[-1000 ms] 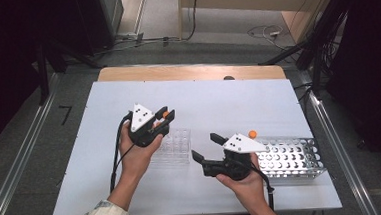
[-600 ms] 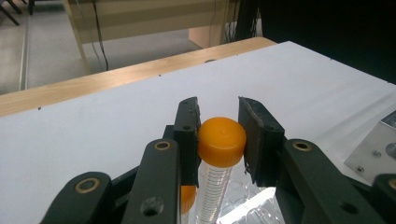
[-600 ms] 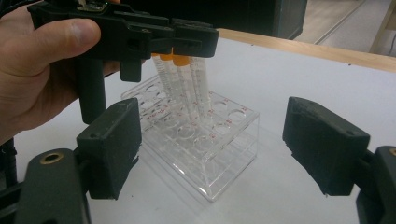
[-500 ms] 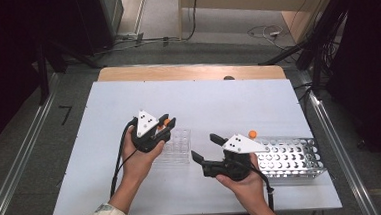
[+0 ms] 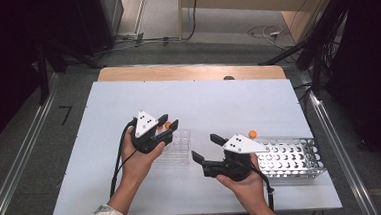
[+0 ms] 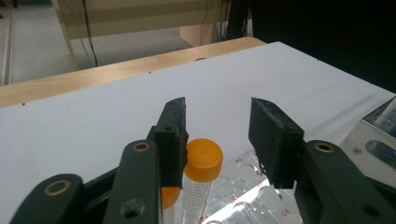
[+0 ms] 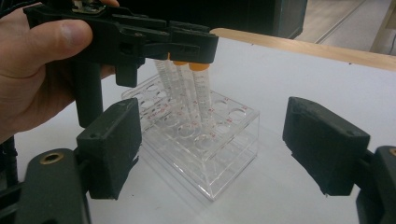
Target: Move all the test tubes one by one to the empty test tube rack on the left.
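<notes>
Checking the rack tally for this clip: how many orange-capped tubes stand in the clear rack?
3, standing close together in the clear rack under the left gripper: the nearest tube, a second tube beside it, and a third tube behind. The gripper may hide others.

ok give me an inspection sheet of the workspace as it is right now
surface: white table top with a wooden strip along its far edge.
job's things: clear rack holds orange-capped tubes; metal rack lies to the right.
clutter: nothing seen.
grippers: left gripper over the clear rack, jaws have just been opening, one pad beside a tube cap, the other apart from it; right gripper open, nothing between its jaws.
cables: black cable trails from the left gripper; loose cables on the floor beyond.
surroundings: grey floor, metal rails either side, dark equipment behind.
</notes>
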A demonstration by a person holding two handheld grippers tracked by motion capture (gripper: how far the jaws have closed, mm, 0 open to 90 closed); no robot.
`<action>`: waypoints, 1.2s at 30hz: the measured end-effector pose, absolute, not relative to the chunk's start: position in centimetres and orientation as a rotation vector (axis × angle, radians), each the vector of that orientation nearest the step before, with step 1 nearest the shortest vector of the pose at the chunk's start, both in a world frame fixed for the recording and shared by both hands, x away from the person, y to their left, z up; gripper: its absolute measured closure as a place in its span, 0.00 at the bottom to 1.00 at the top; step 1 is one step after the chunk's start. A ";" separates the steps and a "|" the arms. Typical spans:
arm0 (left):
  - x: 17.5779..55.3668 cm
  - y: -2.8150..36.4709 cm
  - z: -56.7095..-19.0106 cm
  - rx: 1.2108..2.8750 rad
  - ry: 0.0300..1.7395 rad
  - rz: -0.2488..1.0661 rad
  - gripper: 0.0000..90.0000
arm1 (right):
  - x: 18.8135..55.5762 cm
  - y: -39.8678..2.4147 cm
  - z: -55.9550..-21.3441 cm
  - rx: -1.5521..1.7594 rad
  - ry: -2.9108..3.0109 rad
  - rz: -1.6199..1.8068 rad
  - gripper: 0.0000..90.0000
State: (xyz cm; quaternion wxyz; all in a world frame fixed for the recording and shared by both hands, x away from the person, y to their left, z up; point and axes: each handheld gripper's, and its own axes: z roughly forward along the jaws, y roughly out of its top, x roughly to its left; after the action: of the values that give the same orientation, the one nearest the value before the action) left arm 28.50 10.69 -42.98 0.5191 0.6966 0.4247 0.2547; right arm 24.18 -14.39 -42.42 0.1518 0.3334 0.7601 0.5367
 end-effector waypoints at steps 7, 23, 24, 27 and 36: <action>28.1 10.8 -42.5 1.637 1.029 0.573 0.41 | 24.1 -14.4 -42.4 0.954 2.178 1.542 0.20; 26.2 12.0 -41.4 1.626 1.002 0.529 0.26 | 24.3 -15.5 -42.1 0.976 2.148 1.526 0.20; 26.2 12.1 -41.4 1.623 1.001 0.528 0.26 | 24.4 -15.6 -42.1 0.975 2.146 1.523 0.20; 25.9 12.3 -41.3 1.611 1.004 0.533 0.26 | 24.4 -15.9 -42.0 0.983 2.138 1.522 0.20; 25.1 12.6 -41.1 1.618 1.006 0.538 0.26 | 24.6 -16.6 -41.8 0.990 2.119 1.529 0.20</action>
State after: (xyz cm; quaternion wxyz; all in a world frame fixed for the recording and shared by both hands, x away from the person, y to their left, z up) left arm 25.12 12.61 -41.09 0.5487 0.6833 0.4246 0.2272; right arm 24.56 -16.64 -41.76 0.1730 0.3489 0.7469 0.5389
